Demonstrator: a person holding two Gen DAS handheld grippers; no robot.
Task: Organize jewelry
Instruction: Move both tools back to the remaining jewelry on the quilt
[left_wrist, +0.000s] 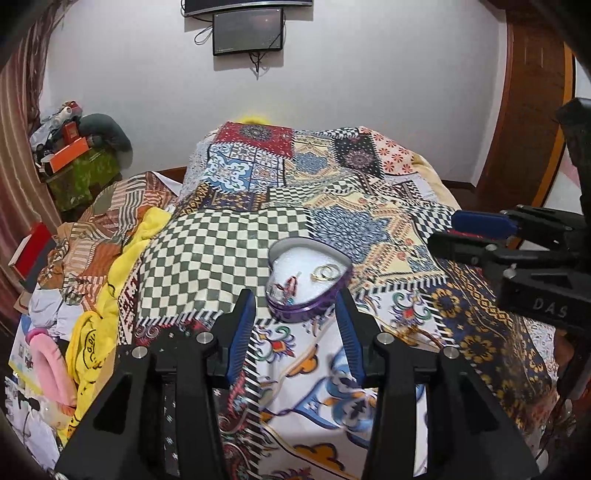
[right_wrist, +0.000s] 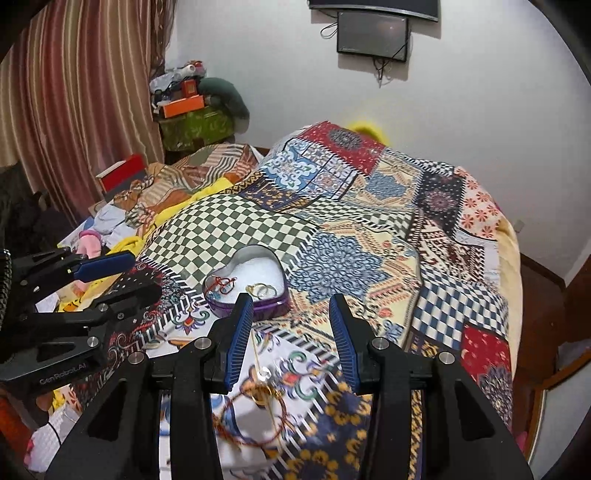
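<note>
A purple heart-shaped tin (left_wrist: 295, 314) with a white lining lies open on the patterned bedspread (left_wrist: 229, 251). Inside it are gold rings (left_wrist: 325, 273) and a red thread bracelet (left_wrist: 290, 286). My left gripper (left_wrist: 294, 295) hovers just in front of the tin, open and holding nothing. In the right wrist view the tin (right_wrist: 258, 304) sits ahead and to the left of my right gripper (right_wrist: 291, 299), which is also open and empty. Below its fingers, a gold chain with a pendant (right_wrist: 264, 374) and a red bracelet (right_wrist: 236, 402) lie on the bedspread. Each gripper shows in the other's view: the right gripper (left_wrist: 447, 230), the left gripper (right_wrist: 136, 273).
Crumpled clothes, a yellow cloth (left_wrist: 92, 343) and a pink item (left_wrist: 48, 365) pile up along the bed's left side, with a red box (left_wrist: 31, 247) beyond. A white wall with a dark screen (left_wrist: 247, 31) stands behind the bed. The bed's right edge drops toward a wooden door frame (left_wrist: 532, 122).
</note>
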